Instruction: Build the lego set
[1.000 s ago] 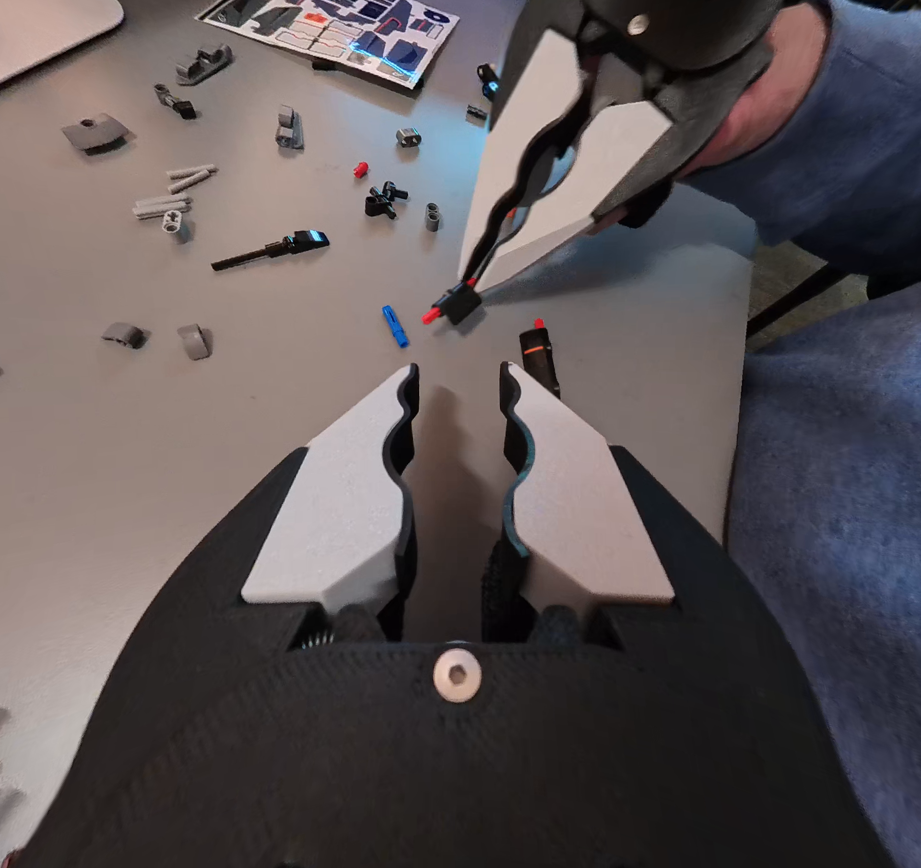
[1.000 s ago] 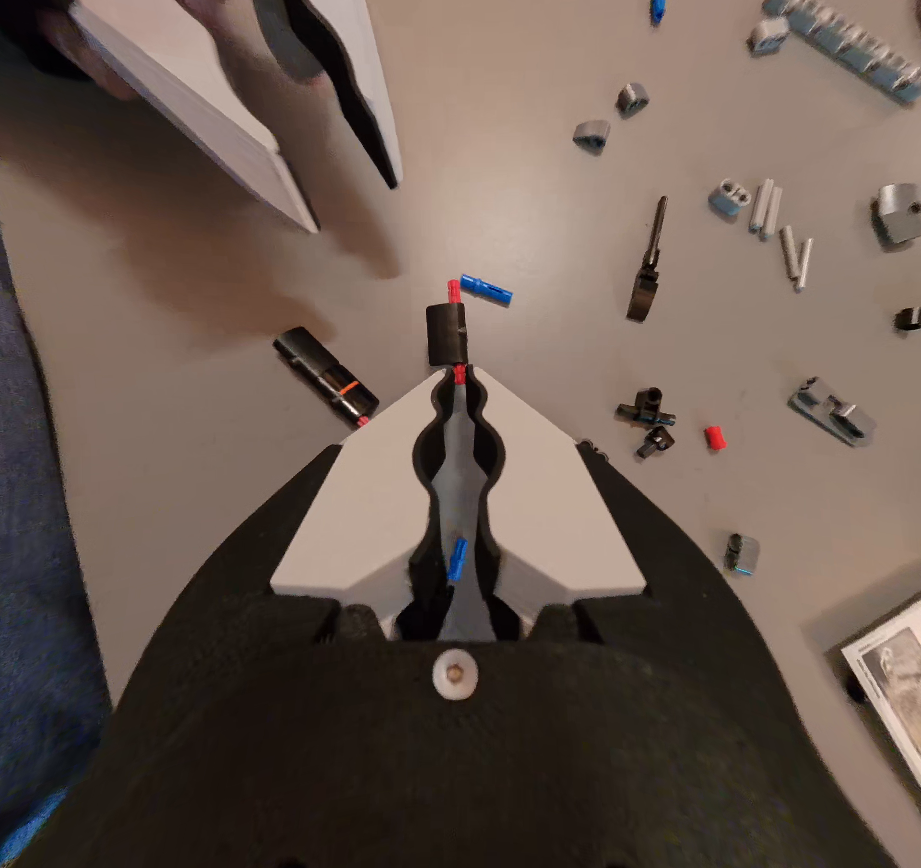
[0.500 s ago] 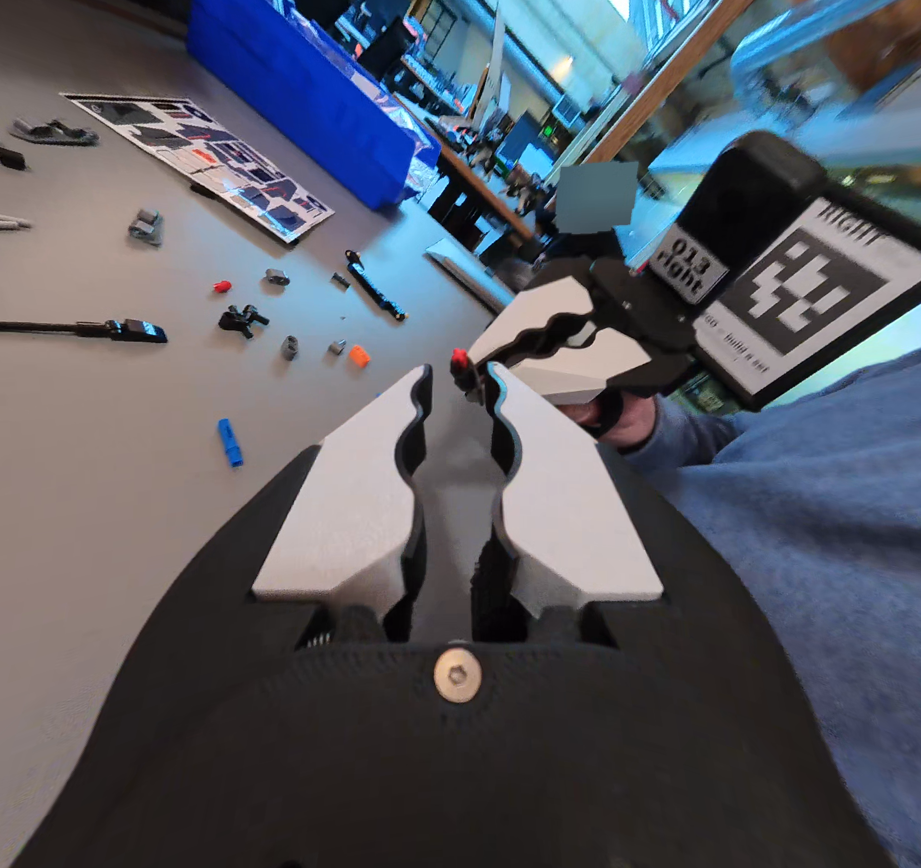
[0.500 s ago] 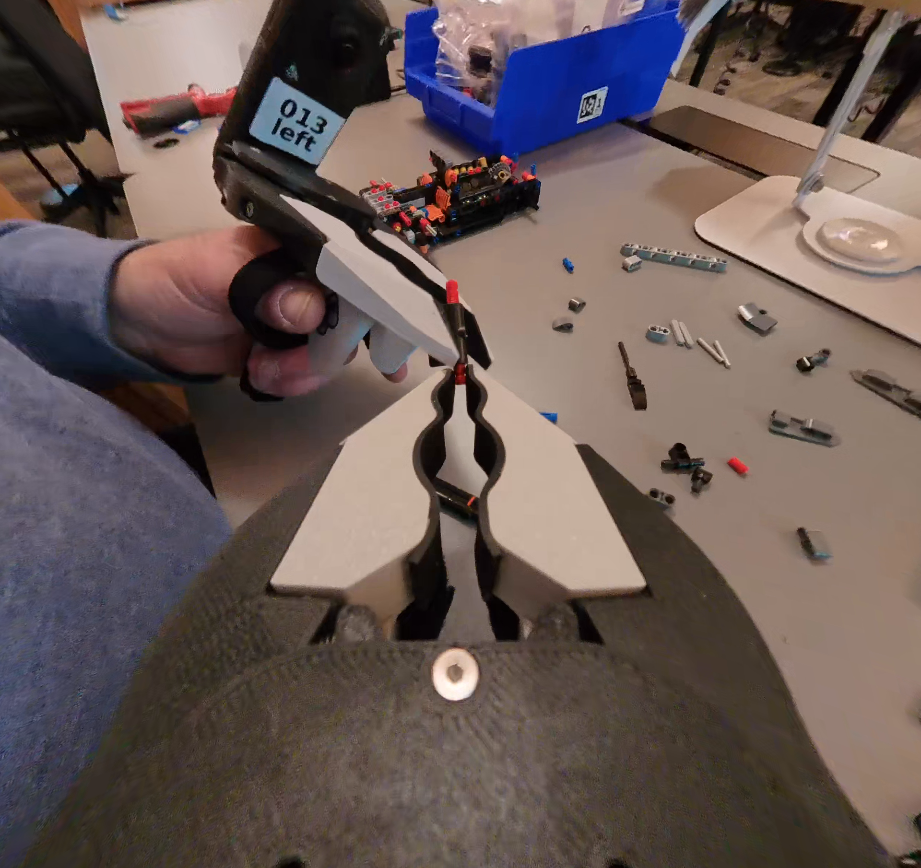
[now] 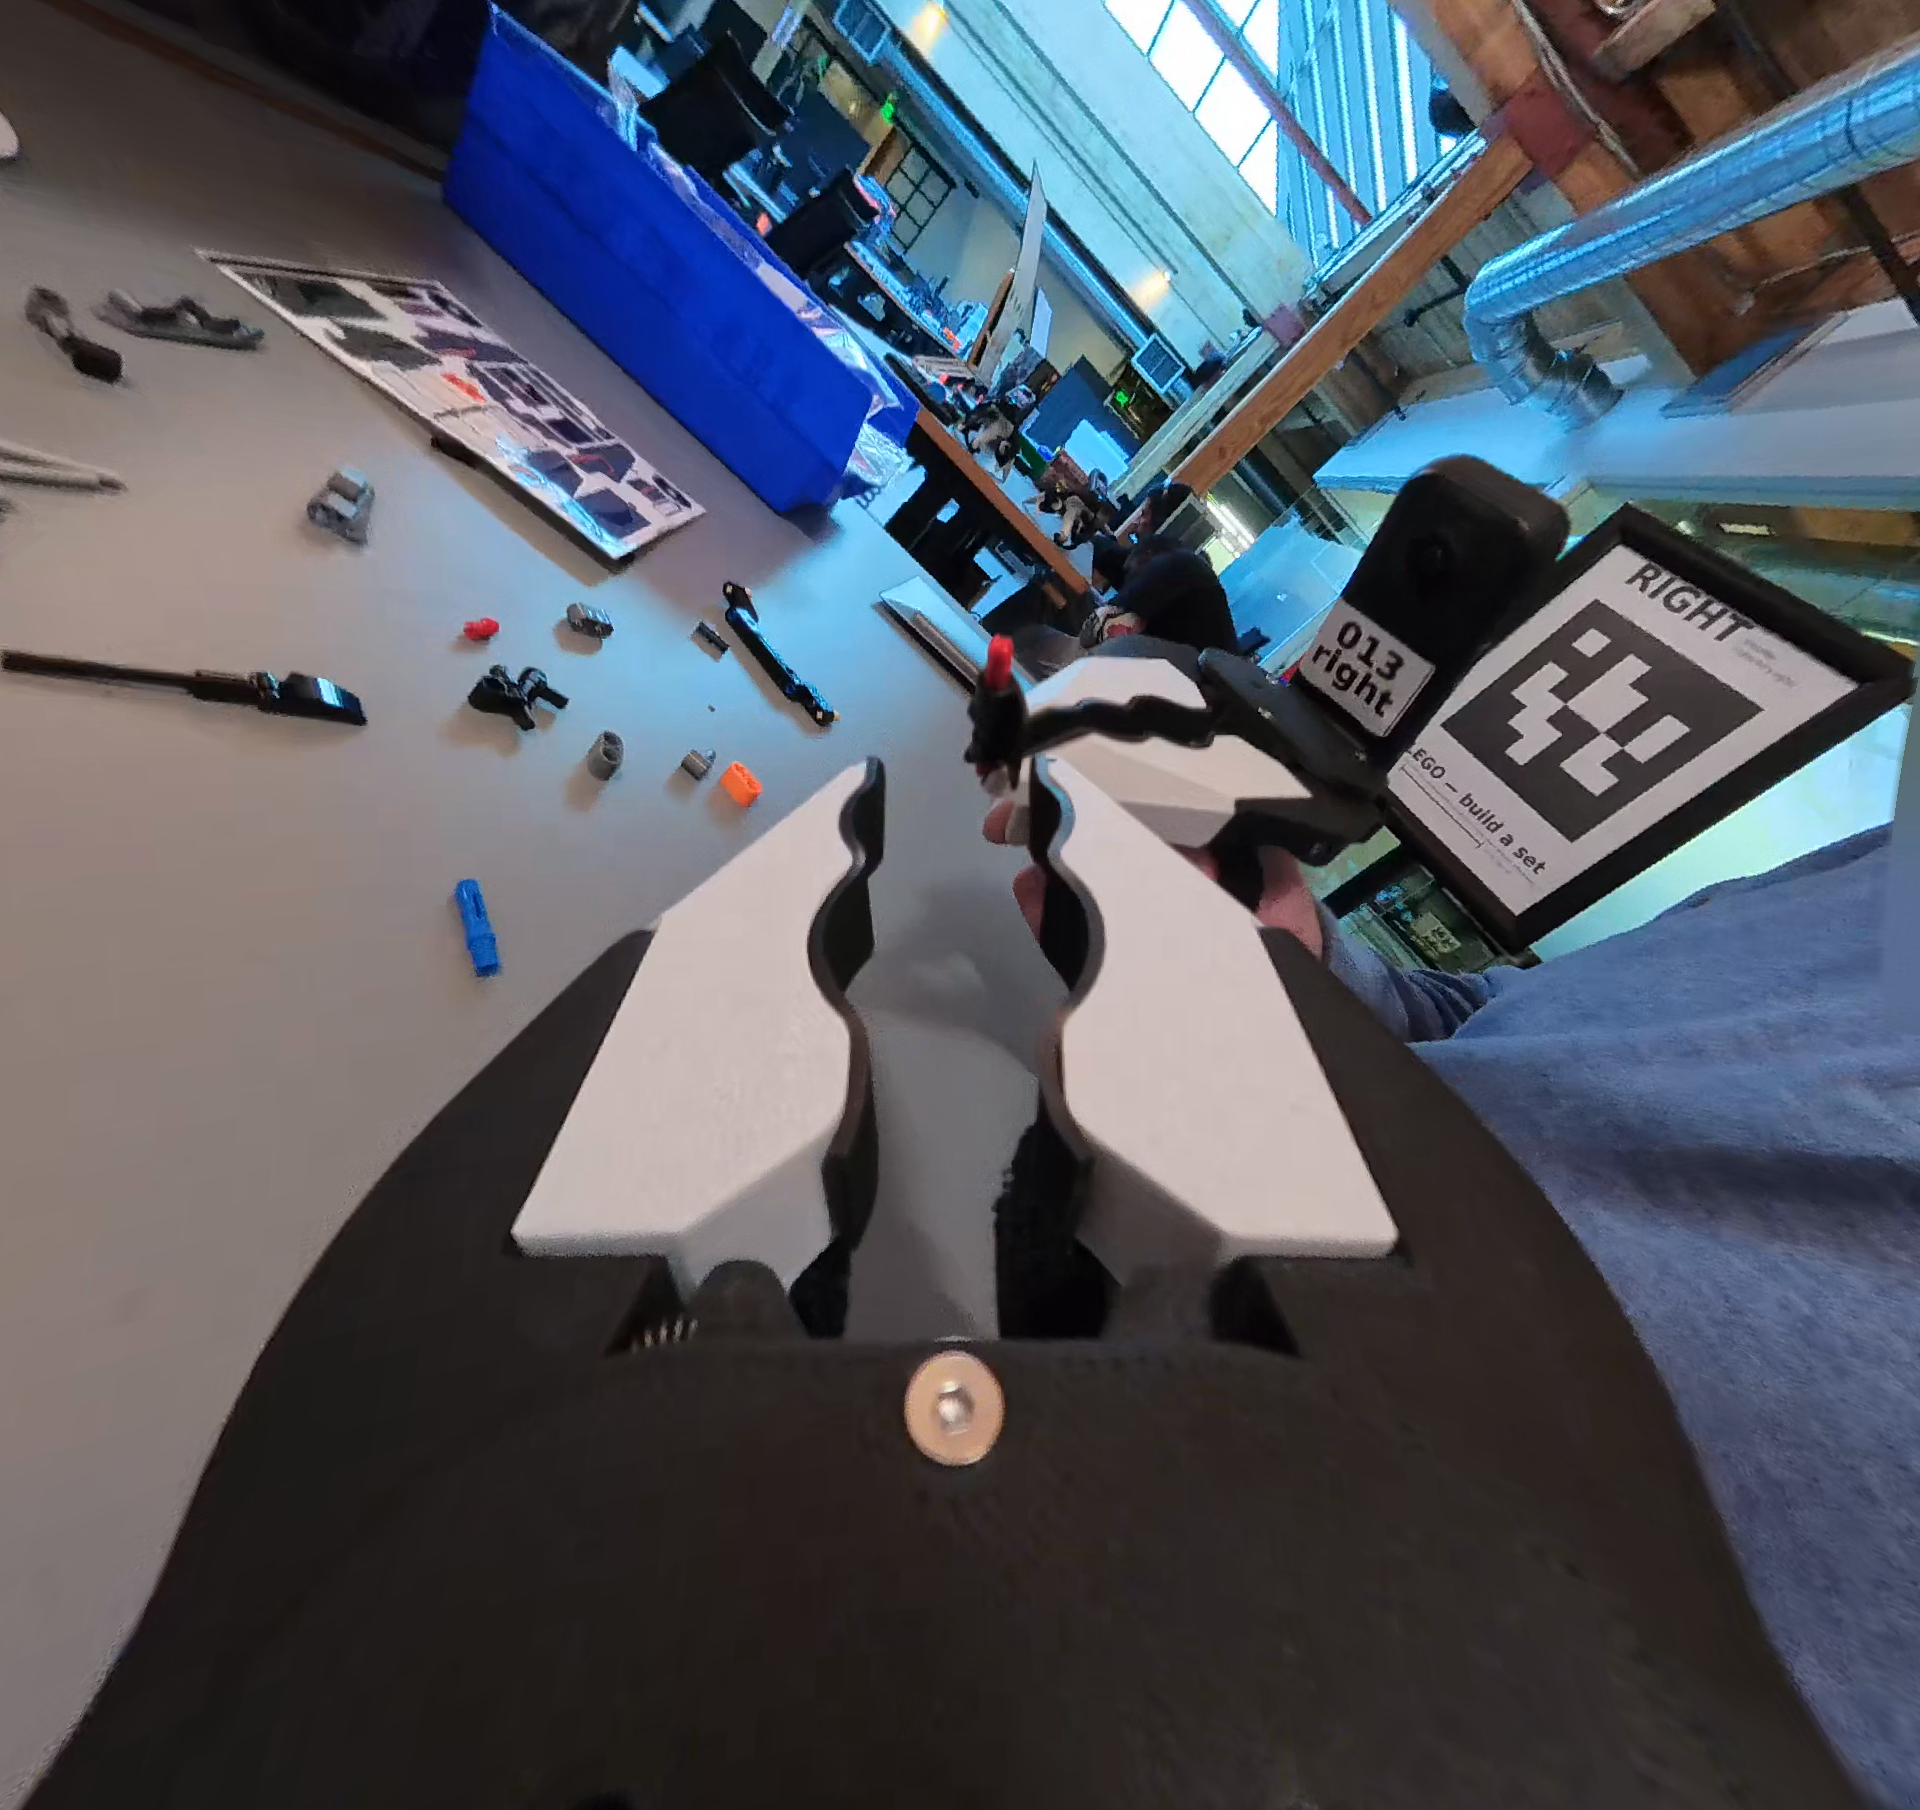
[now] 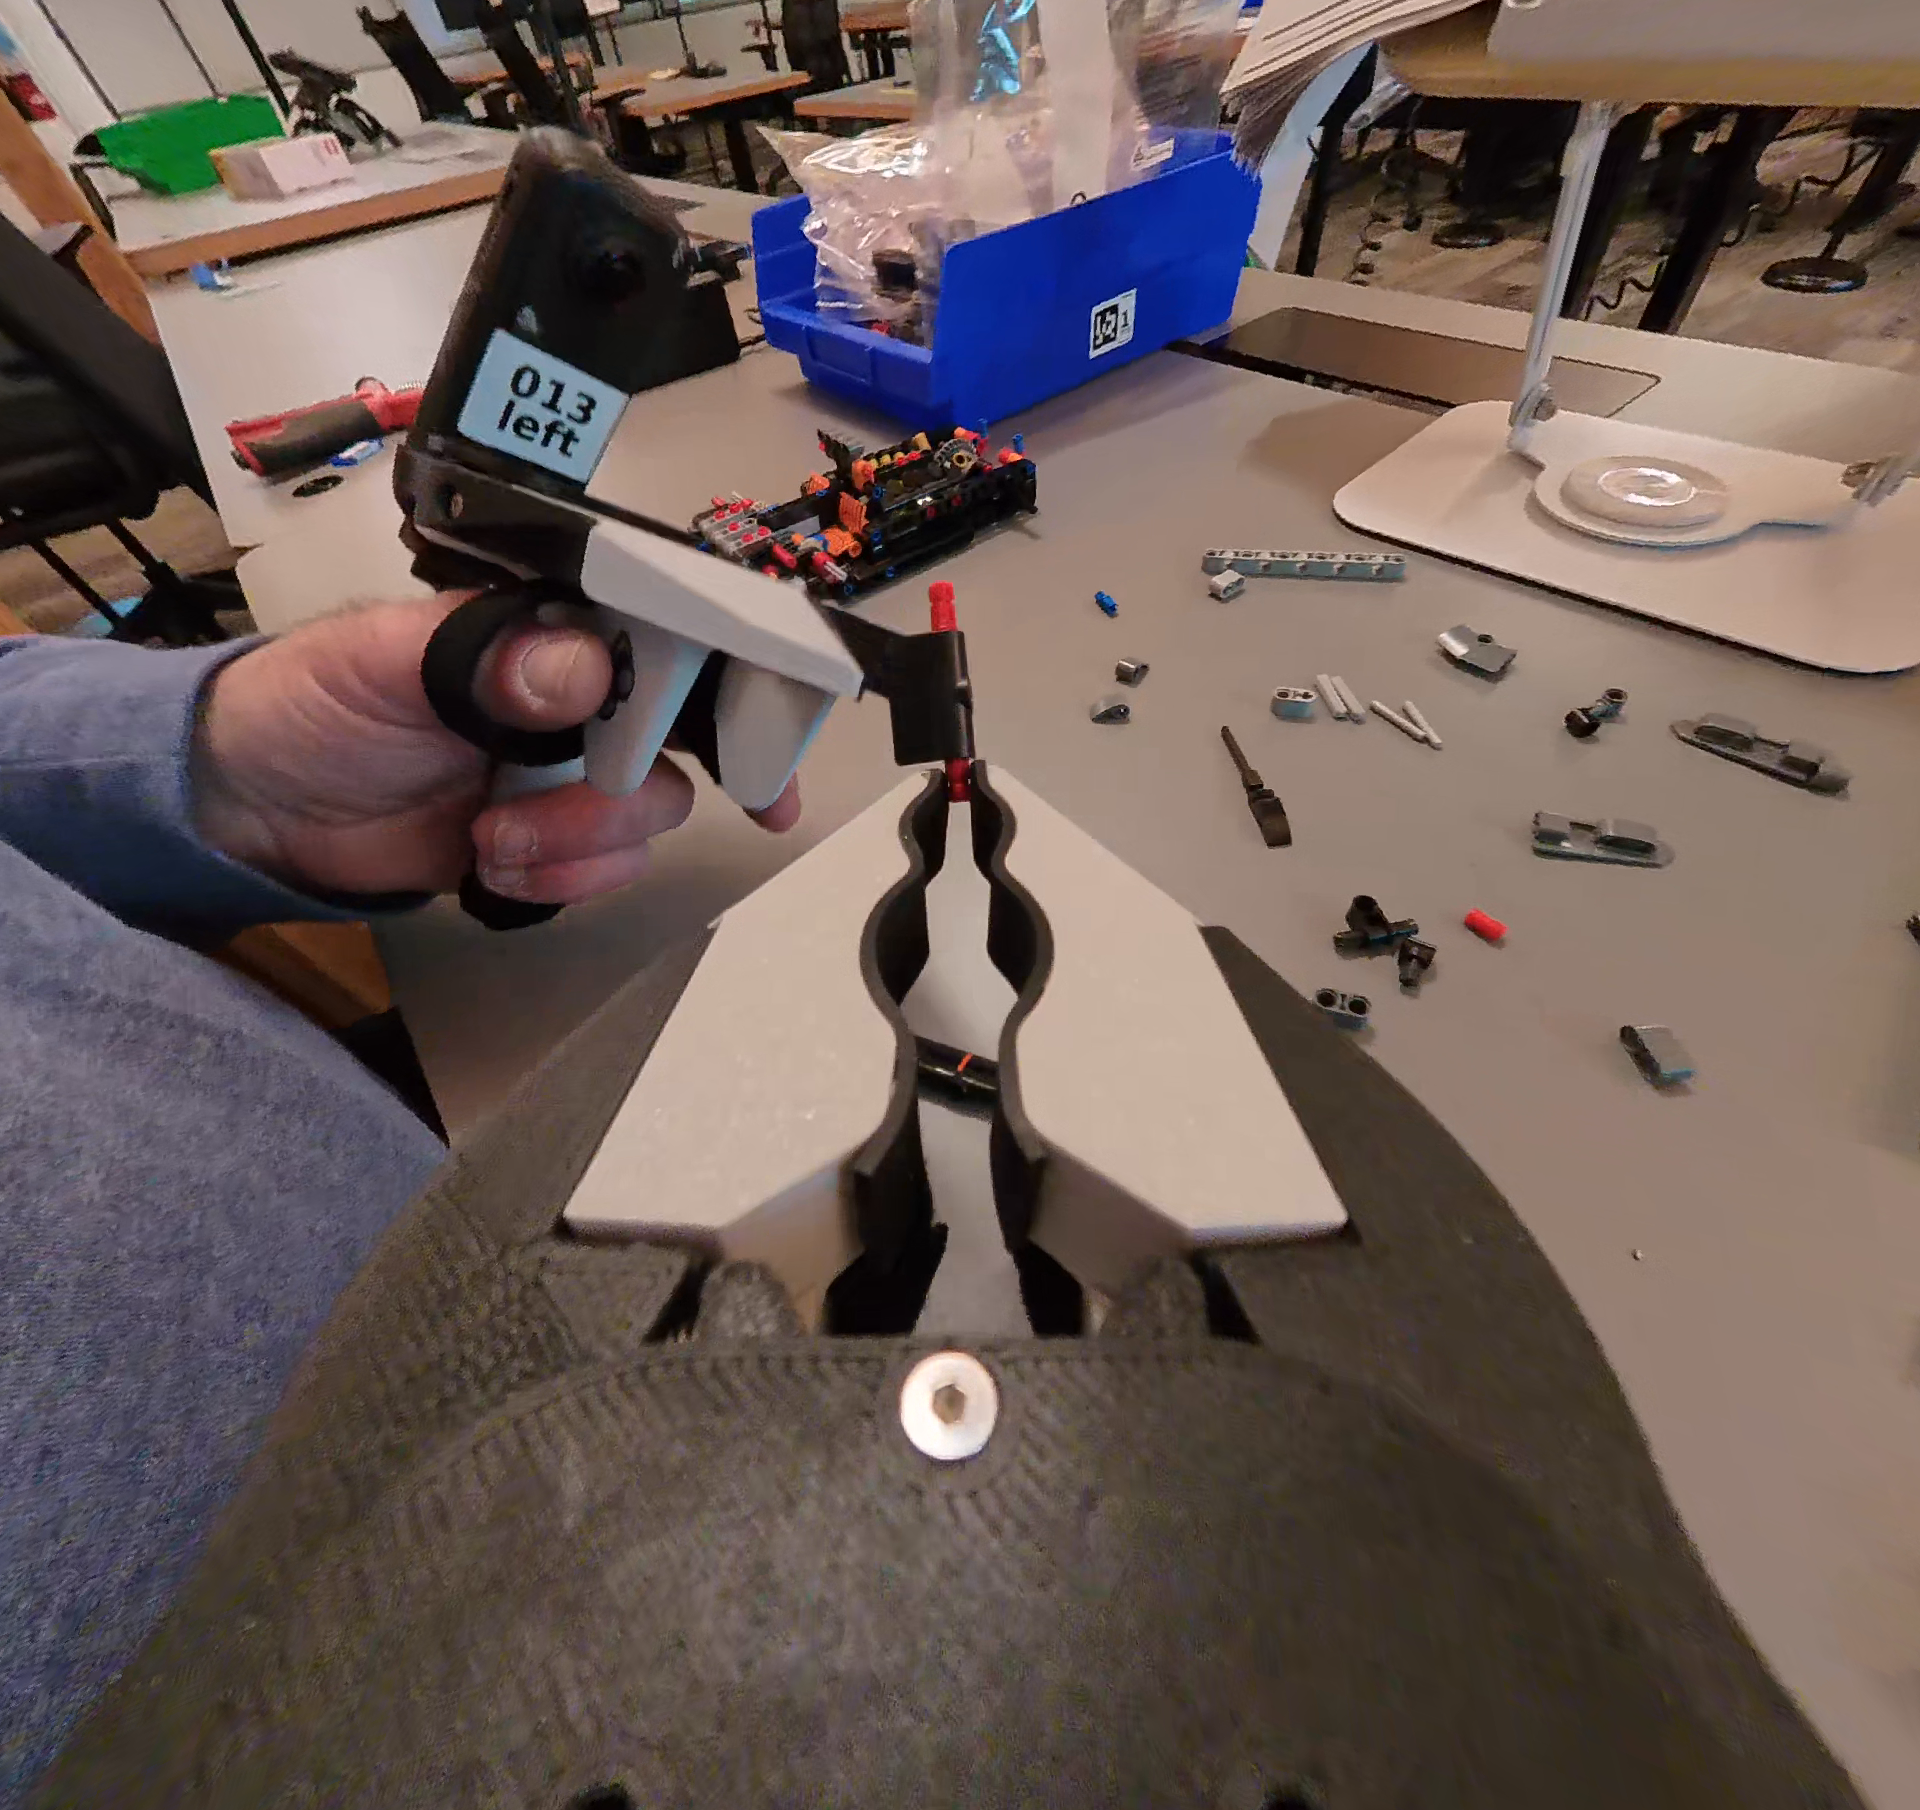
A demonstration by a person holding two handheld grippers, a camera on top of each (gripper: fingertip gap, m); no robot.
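My right gripper (image 6: pixel 956 781) is shut on the lower end of a red axle that runs through a small black lego piece (image 6: pixel 930 711). It holds the piece upright in the air above the grey table (image 6: pixel 1143 472). My left gripper (image 5: pixel 956 784) is open and empty. In the left wrist view the piece (image 5: pixel 992 711) stands just past my right fingertip, with the right gripper (image 5: pixel 997 758) behind it. In the right wrist view the left gripper (image 6: pixel 873 659) reaches in from the left, its tip against the black piece. A half-built lego model (image 6: pixel 873 503) sits farther back.
Several loose grey, black, red and blue parts lie on the table, among them a blue pin (image 5: pixel 476 924) and a black rod (image 6: pixel 1257 789). A blue bin (image 6: pixel 997 306), a sticker sheet (image 5: pixel 457 399) and a white lamp base (image 6: pixel 1621 503) stand at the back. A black piece with an orange band (image 6: pixel 956 1069) lies under my right gripper. The tips of both grippers are at nearly the same place. The half-built lego model (image 6: pixel 873 503) sits 25 centimeters or so from the ends of my left fingers.
My right gripper has lifted the black piece with the red axle off the table. My left gripper has risen with it and come up beside the piece, still open.
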